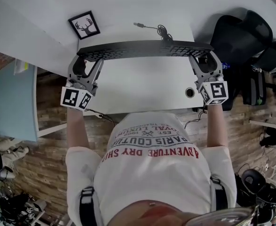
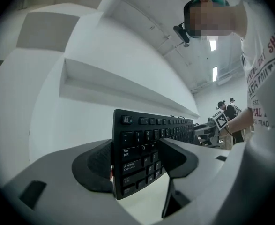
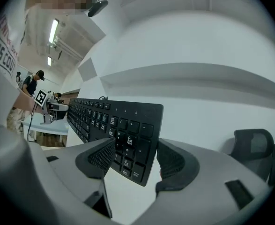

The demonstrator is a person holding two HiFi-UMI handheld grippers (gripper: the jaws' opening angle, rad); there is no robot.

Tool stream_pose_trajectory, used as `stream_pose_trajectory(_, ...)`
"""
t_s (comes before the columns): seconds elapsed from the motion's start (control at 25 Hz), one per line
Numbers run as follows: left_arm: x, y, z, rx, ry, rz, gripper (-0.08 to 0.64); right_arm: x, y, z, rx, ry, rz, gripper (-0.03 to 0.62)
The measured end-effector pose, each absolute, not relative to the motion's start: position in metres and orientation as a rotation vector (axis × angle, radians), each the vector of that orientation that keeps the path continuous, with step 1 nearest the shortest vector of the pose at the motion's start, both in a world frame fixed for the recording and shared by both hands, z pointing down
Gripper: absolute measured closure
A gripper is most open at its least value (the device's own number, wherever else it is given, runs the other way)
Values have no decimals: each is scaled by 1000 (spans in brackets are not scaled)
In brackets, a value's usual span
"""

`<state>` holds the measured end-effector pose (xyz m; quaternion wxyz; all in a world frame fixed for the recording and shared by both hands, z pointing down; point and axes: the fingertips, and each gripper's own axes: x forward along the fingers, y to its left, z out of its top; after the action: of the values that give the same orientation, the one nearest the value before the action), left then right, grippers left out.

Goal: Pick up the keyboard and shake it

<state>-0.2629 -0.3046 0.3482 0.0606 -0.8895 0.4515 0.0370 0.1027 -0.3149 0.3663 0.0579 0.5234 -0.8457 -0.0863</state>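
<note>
A long black keyboard [image 1: 145,49] hangs in the air above the white desk [image 1: 142,86], held level by its two ends. My left gripper [image 1: 88,60] is shut on its left end: in the left gripper view the keyboard [image 2: 146,139] stands on edge between the ribbed pads [image 2: 97,163], keys facing right. My right gripper [image 1: 204,59] is shut on the right end. The right gripper view shows the number-pad end of the keyboard [image 3: 109,118] wedged between the pads [image 3: 172,163]. Its cable [image 1: 152,28] trails over the desk's back.
A framed deer picture [image 1: 84,25] lies at the desk's back left. The desk has a round cable hole [image 1: 190,92] near its front right. A black office chair [image 1: 241,34] stands to the right and a light blue table [image 1: 11,98] to the left.
</note>
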Motion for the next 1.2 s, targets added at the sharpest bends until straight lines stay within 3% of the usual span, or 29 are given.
stream_pose_trajectory(0.32, -242, -291, 331, -2570, 1297, 74, 268, 118, -300, 337, 1698, -2483, -576, 299)
stream_pose_trajectory(0.64, -237, -298, 344, -2617, 1329, 27, 268, 124, -304, 351, 1688, -2474, -481, 300)
stream_pose_trajectory(0.92, -227, -304, 361, -2659, 1403, -121, 268, 132, -322, 400, 1617, -2486, -101, 299)
stream_pose_trajectory(1.2, -198, -285, 343, -2505, 1360, -11, 268, 154, -330, 405, 1723, -2502, -189, 301)
